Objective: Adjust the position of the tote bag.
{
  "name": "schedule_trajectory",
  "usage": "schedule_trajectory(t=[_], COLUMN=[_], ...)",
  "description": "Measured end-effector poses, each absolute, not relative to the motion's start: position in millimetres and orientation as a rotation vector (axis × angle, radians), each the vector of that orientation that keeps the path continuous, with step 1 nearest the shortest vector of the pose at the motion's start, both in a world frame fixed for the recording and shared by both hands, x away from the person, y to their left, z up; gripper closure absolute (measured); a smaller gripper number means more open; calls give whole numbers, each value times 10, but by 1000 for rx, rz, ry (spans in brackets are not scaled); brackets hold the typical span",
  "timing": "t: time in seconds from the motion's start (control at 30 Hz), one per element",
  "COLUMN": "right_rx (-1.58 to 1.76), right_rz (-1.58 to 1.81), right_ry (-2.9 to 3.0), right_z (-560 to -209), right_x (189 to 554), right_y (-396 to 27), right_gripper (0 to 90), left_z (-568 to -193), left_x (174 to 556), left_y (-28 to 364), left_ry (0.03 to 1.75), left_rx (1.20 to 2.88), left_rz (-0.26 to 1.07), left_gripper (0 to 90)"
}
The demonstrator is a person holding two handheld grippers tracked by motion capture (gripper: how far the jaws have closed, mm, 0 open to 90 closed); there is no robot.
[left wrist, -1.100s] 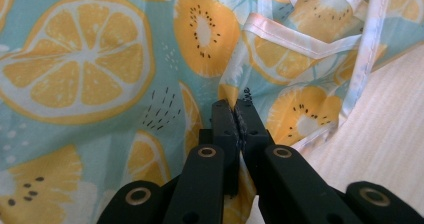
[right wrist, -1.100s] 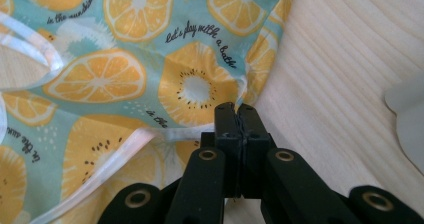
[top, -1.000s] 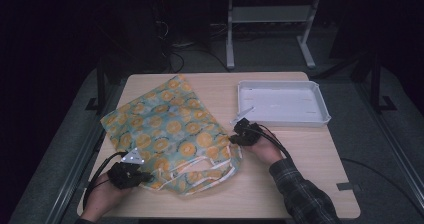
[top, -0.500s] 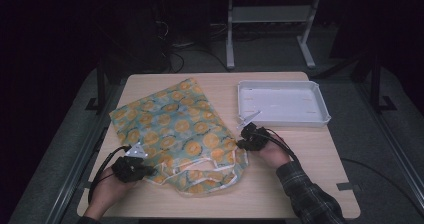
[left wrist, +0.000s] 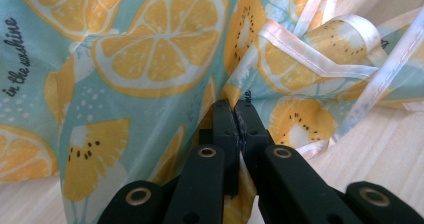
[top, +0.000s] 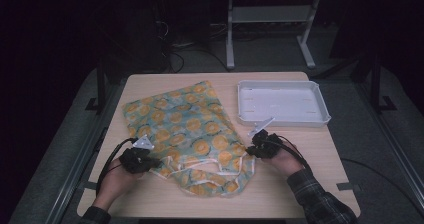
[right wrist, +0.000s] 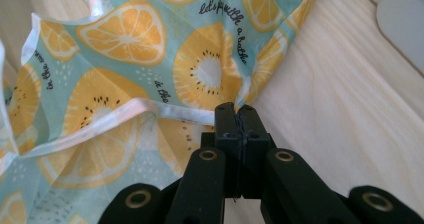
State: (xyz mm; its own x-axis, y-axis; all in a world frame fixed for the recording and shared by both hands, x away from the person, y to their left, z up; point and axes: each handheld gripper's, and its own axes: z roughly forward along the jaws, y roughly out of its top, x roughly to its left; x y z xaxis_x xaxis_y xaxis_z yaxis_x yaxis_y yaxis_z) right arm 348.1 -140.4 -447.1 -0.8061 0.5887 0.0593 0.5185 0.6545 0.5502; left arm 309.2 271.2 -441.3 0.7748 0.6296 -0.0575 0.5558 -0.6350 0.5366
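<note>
A teal cloth bag with an orange-slice print [top: 185,129] lies spread on the wooden table, its white-trimmed handles [top: 210,176] bunched at the near edge. My left gripper [top: 152,161] pinches the bag's near left edge; in the left gripper view its jaws are closed on a fold of the printed cloth [left wrist: 160,54] at the left gripper's tip [left wrist: 235,109]. My right gripper [top: 250,149] is shut on the bag's near right corner; in the right gripper view the cloth [right wrist: 200,69] runs into the closed right gripper's tip [right wrist: 236,110].
A shallow white tray [top: 320,115] stands at the table's back right, just beyond my right hand. Bare wood [top: 320,154] shows to the right of the bag and along the near edge. A metal stand [top: 270,19] is on the floor behind the table.
Both hands have drawn toward the near edge of the table, pulling the bag with them. The bag now lies lower in the high view and farther from the table's back edge.
</note>
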Motion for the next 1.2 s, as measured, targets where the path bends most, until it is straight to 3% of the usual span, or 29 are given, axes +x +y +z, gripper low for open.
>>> schedule_trajectory(t=[0.6, 1.2], right_rx=[885, 671], right_rz=[828, 842], right_ry=[2803, 2893], right_z=[-4498, -4522], right_x=[3070, 2810], right_y=[-1540, -1237], right_gripper=[888, 887], left_z=[-4403, -4307], left_x=[3215, 3012], left_y=[2557, 2872], left_ry=[851, 888], left_rx=[2448, 2445], left_rz=[202, 155], left_gripper=[890, 886])
